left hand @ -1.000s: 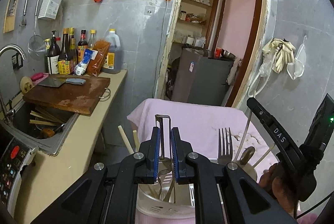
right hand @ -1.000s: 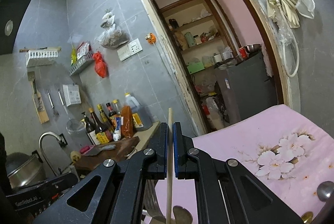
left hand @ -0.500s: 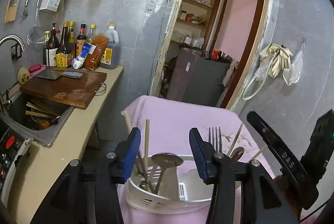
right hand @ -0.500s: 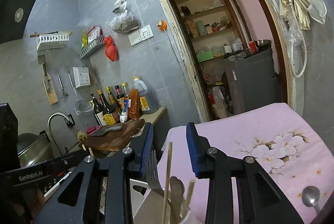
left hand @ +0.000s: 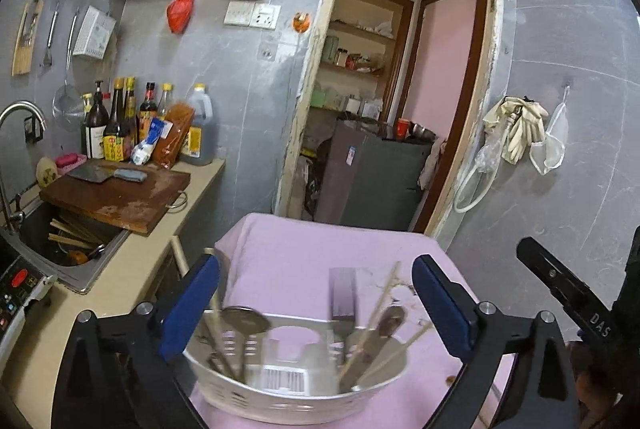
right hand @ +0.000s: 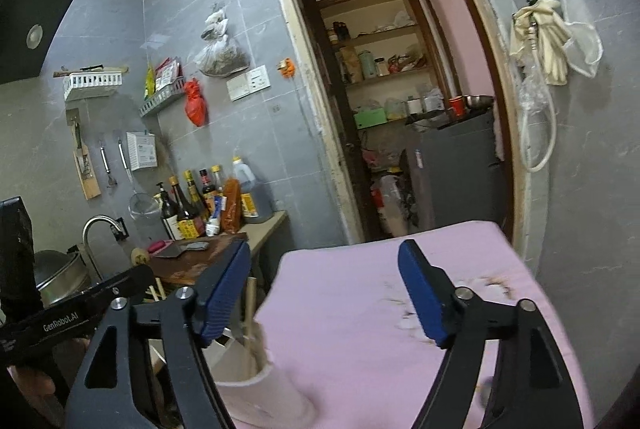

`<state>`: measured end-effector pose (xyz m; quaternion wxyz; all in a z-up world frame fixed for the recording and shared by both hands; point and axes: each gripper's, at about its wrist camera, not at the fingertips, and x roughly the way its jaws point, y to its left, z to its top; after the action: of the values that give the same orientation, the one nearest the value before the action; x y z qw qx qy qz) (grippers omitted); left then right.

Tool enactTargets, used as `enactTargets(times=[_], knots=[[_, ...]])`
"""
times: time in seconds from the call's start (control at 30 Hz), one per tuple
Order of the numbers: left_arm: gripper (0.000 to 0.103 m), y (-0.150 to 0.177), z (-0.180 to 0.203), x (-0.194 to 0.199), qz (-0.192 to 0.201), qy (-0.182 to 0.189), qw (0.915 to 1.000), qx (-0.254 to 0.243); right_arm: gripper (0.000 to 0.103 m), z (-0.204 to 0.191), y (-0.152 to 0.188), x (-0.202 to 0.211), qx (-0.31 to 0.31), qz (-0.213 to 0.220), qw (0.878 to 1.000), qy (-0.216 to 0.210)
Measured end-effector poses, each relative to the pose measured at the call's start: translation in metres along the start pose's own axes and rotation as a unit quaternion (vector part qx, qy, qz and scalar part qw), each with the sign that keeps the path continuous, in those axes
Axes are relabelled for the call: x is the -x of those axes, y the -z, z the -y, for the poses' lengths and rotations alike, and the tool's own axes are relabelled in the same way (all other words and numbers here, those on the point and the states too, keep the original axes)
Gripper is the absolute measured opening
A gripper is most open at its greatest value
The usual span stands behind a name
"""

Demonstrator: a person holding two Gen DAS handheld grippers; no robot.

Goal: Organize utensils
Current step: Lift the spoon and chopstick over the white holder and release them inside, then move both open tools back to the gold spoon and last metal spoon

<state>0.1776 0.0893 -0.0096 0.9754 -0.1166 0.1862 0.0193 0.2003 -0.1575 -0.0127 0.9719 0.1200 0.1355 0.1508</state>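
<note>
A white slotted utensil holder (left hand: 288,401) stands on the pink tablecloth (left hand: 312,249). In it are a slotted spoon (left hand: 244,321), a fork (left hand: 342,293), a spoon (left hand: 390,317) and chopsticks (left hand: 384,293). My left gripper (left hand: 316,305) hangs just behind and above the holder. Its jaws are opening wide and the pads touch nothing. In the right wrist view the holder (right hand: 260,385) sits low on the left with a chopstick (right hand: 250,313) standing in it. My right gripper (right hand: 324,293) is above the cloth, jaws opening, nothing between them.
On the left runs a counter with a wooden cutting board (left hand: 116,197), a cleaver (left hand: 90,173), bottles (left hand: 120,125) and a sink (left hand: 68,241) holding chopsticks. A doorway with a grey cabinet (left hand: 372,181) lies ahead. Gloves (left hand: 520,129) hang on the right wall.
Both grippers opened. The left let go of a metal utensil and the right let go of a chopstick, both into the holder. Both have drawn back and up from it.
</note>
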Motion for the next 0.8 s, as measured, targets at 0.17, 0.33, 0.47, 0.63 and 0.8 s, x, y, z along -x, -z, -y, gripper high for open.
enactTargets(times=[0.17, 0.33, 0.47, 0.63, 0.8], knots=[[0.102, 0.009, 0.036, 0.002, 0.008, -0.003, 0.9998, -0.016, 0.092, 0.037, -0.005, 0.019, 0.001, -0.012, 0.999, 0.034], [0.102, 0.022, 0.071, 0.000, 0.003, 0.000, 0.9996, -0.029, 0.099, 0.071, -0.005, 0.035, 0.009, -0.020, 0.998, 0.056], [0.102, 0.034, 0.097, -0.006, -0.009, 0.004, 0.9991, -0.041, 0.101, 0.095, -0.003, 0.042, 0.015, -0.035, 0.997, 0.062], [0.102, 0.054, 0.125, -0.013, -0.023, 0.001, 0.9985, -0.049, 0.101, 0.127, 0.004, 0.044, 0.018, -0.053, 0.996, 0.067], [0.102, 0.078, 0.141, -0.026, -0.043, -0.007, 0.9981, -0.043, 0.101, 0.156, 0.018, 0.041, 0.019, -0.066, 0.995, 0.067]])
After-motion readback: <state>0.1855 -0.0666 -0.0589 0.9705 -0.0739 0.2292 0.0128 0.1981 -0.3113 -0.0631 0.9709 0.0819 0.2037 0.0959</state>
